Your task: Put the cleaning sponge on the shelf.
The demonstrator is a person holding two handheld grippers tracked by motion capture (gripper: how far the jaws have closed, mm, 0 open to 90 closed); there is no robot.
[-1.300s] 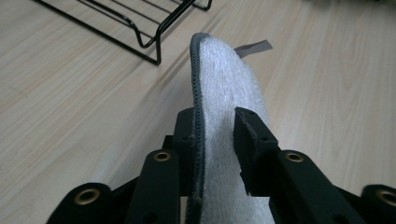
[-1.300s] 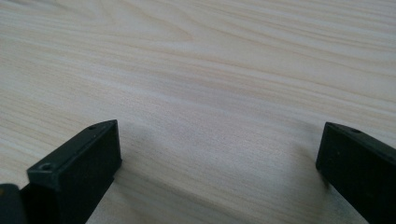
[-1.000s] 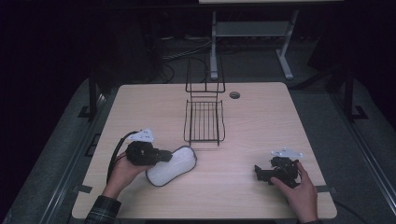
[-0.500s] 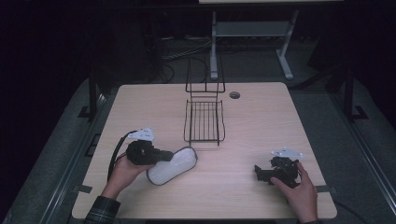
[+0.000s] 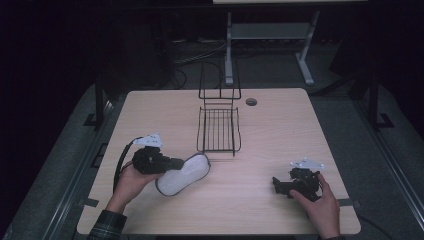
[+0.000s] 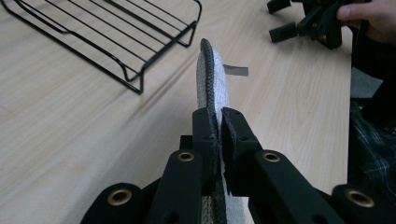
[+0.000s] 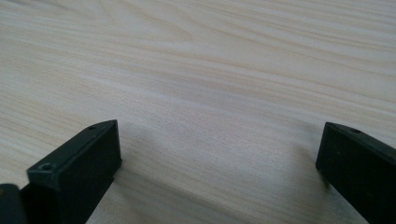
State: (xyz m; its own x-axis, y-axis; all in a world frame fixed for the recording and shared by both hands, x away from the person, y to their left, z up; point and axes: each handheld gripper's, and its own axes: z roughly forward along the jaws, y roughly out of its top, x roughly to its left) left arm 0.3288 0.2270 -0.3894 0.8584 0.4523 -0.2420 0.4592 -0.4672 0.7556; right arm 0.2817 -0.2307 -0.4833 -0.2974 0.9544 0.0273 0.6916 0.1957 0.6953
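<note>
A flat white padded piece with a dark rim (image 5: pixel 184 175) lies on the wooden table (image 5: pixel 280 135), front left of centre. My left gripper (image 5: pixel 179 163) comes at it from the left. Its jaws have just been closing and are shut on the near edge. In the left gripper view the padded piece (image 6: pixel 212 79) stands edge-on, pinched in the left gripper (image 6: pixel 218 119). My right gripper (image 5: pixel 276 185) rests at the front right, held by a hand. In its own view the right gripper (image 7: pixel 219 149) is open over bare wood.
A black wire rack (image 5: pixel 218 131) with an upright back stands at the table's middle, just beyond the padded piece; its corner (image 6: pixel 140 70) is near in the left gripper view. A small round grommet (image 5: pixel 251 102) sits at the back. A small tape mark (image 6: pixel 236 70) lies on the wood.
The left gripper and the padded piece have shifted only slightly. The right hand has kept still.
</note>
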